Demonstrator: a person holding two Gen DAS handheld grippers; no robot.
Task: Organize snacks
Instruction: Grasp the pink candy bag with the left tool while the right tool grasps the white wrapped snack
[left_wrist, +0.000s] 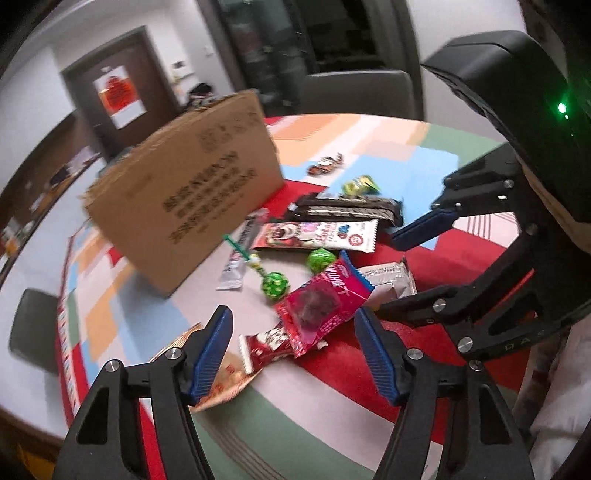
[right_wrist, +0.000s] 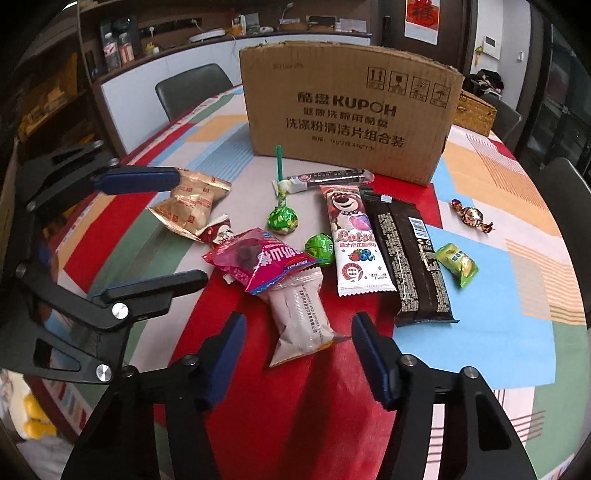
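Several snacks lie on a colourful tablecloth before a cardboard box (right_wrist: 351, 107), which also shows in the left wrist view (left_wrist: 184, 184). A pink packet (right_wrist: 258, 258) lies over a pale white packet (right_wrist: 299, 325). A Lotso bar (right_wrist: 351, 240), a dark chocolate bar (right_wrist: 410, 258), a green lollipop (right_wrist: 282, 218), a green ball candy (right_wrist: 319, 247) and a gold packet (right_wrist: 192, 206) lie around them. My left gripper (left_wrist: 293, 328) is open and empty, just in front of the pink packet (left_wrist: 321, 306). My right gripper (right_wrist: 299, 336) is open and empty, above the white packet.
A small green candy (right_wrist: 458, 266) and a brown twist-wrapped candy (right_wrist: 472, 216) lie at the right. A thin stick packet (right_wrist: 328, 179) lies by the box. Dark chairs (right_wrist: 192, 88) stand round the table. A wicker basket (right_wrist: 474, 114) sits behind the box.
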